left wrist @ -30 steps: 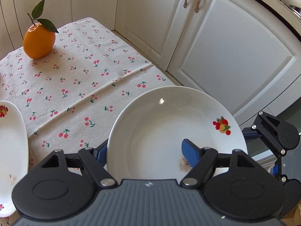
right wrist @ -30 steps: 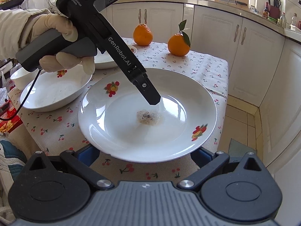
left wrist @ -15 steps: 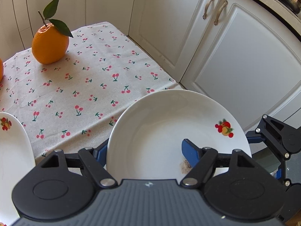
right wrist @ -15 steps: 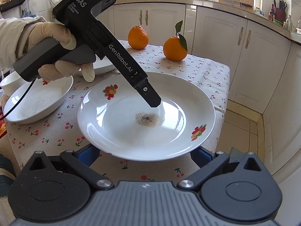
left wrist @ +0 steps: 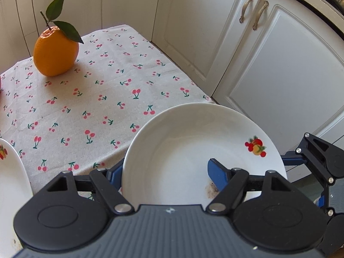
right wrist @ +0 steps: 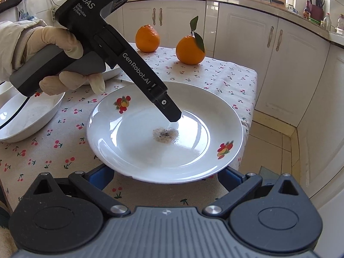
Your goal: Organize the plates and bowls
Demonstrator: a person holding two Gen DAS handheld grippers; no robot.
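A white plate (left wrist: 182, 150) with fruit decals and a speckled smear of residue (right wrist: 165, 135) in its middle hangs over the corner of the cherry-print tablecloth (left wrist: 86, 99). My left gripper (left wrist: 165, 167) is shut on it, with one blue finger (left wrist: 217, 174) inside the well and the other outside the far rim. A gloved hand (right wrist: 56, 43) holds that gripper. My right gripper (right wrist: 164, 173) is open, its fingers spread wide under the plate's (right wrist: 139, 150) near rim, which hides their tips. A second white dish (right wrist: 28, 116) lies on the table to the left.
Two oranges (right wrist: 147, 38) (right wrist: 190, 49) stand at the far end of the table, one with a leaf. Another white dish (right wrist: 111, 73) shows behind the gloved hand. White cabinet doors (left wrist: 279, 75) and tiled floor (right wrist: 271, 142) lie just past the table's right edge.
Both grippers and the plate have shifted together across the table and slightly down. The leafy orange looks nearer in the left wrist view. The grip on the plate is unchanged.
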